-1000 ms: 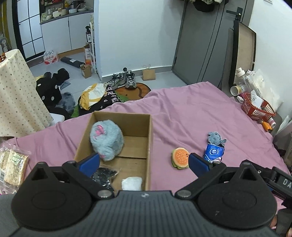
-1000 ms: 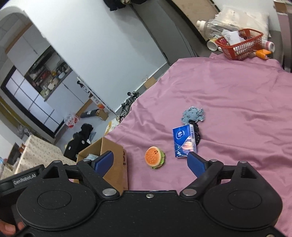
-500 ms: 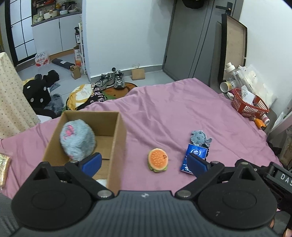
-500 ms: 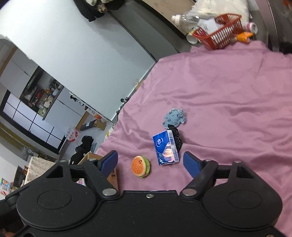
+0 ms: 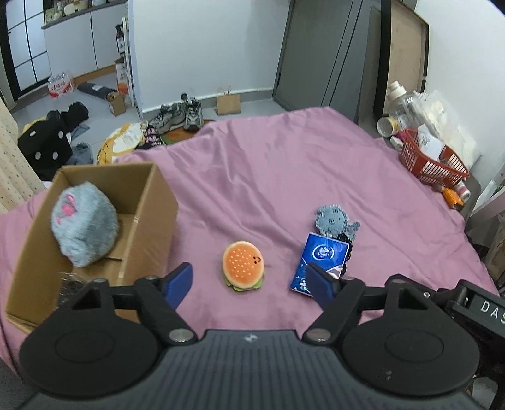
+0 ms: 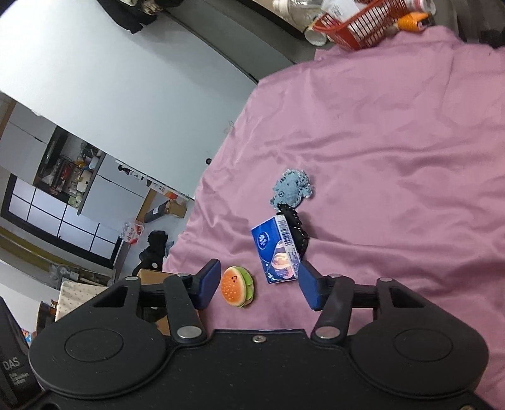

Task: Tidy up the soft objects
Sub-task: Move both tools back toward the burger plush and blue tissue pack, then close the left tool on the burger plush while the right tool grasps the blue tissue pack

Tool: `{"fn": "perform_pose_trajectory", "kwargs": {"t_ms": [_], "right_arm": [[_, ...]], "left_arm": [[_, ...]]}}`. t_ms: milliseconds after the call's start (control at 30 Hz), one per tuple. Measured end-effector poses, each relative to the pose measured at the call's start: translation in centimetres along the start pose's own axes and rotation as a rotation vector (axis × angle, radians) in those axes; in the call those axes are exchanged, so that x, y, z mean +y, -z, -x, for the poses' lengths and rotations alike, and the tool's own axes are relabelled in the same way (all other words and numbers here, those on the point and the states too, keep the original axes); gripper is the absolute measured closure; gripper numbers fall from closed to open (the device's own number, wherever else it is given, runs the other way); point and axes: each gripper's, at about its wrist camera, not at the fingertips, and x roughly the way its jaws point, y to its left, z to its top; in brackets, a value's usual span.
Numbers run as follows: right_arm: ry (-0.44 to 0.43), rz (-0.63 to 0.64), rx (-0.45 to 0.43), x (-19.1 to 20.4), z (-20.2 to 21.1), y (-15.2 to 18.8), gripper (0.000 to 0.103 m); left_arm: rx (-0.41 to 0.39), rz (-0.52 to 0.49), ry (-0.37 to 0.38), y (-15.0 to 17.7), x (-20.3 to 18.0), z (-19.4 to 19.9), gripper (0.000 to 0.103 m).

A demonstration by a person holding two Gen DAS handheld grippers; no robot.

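Note:
On the pink bedsheet (image 5: 284, 176) lie a plush hamburger (image 5: 242, 265) (image 6: 237, 285), a blue tissue pack (image 5: 320, 258) (image 6: 275, 250) and a grey-blue plush (image 5: 333, 220) (image 6: 292, 188), with a black item (image 6: 296, 227) beside the pack. A cardboard box (image 5: 148, 227) at the left holds a fluffy grey toy (image 5: 83, 228). My left gripper (image 5: 251, 282) is open, hovering just short of the hamburger. My right gripper (image 6: 258, 288) is open too, tilted, with the hamburger and the pack's corner showing between its fingers.
A red basket (image 5: 432, 161) (image 6: 359, 25) with bottles and cups stands at the bed's far right edge. Shoes (image 5: 180, 115), clothes and a paper bag (image 5: 228, 102) litter the floor beyond the bed. The right gripper's body (image 5: 476, 306) shows at the lower right of the left wrist view.
Both grippers have moved toward the hamburger and tissue pack, which now appear larger and nearer. The left view has swung right, pushing the box toward the left edge. The right gripper has tilted further.

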Motion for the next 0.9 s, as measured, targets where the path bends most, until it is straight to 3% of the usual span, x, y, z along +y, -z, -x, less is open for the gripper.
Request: {"fn": "perform_pose_trajectory", "kwargs": {"t_ms": [367, 900], "right_arm": [[0.032, -0.085, 0.077, -2.1, -3.5, -0.9, 0.053], [0.066, -0.058, 0.160, -2.1, -8.0, -0.8, 0.053]], "left_arm": [[0.074, 0.009, -0.019, -0.3, -0.6, -5.2, 0.038], [0.178, 0.039, -0.047, 0.3, 0.4, -11.6, 0.049]]}}
